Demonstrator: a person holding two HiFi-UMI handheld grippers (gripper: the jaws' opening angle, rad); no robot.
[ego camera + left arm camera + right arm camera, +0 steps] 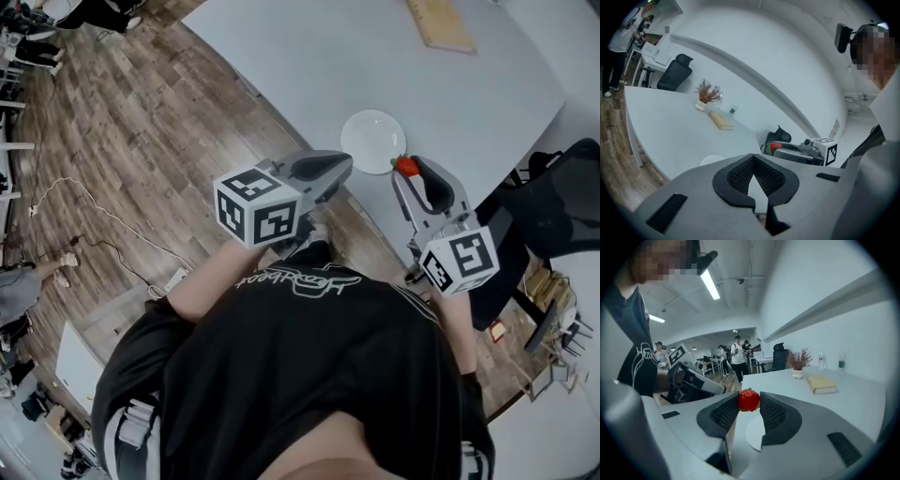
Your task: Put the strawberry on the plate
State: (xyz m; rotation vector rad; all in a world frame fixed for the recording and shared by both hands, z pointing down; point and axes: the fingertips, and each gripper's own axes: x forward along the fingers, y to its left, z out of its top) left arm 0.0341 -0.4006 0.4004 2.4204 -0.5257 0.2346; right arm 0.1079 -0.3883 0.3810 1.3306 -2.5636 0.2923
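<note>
A red strawberry [406, 165] is pinched between the pads of my right gripper [409, 174], which is shut on it just off the near right rim of the round white plate [372, 141]. In the right gripper view the strawberry [749, 400] sits at the jaw tips, held above the table, and the plate [753, 436] lies below and beyond it. My left gripper [345, 166] hovers over the table's near edge, left of the plate, shut with nothing in it. From the left gripper view I see its joined tips [753, 155], the plate [711, 161] and the strawberry [775, 146].
The plate lies near the front edge of a long white table [441, 94]. A tan book [439, 23] lies farther back, with a small vase of dried twigs [798, 363] and bottles beyond. A black office chair [553, 202] stands at the right. People [737, 357] stand on the wood floor.
</note>
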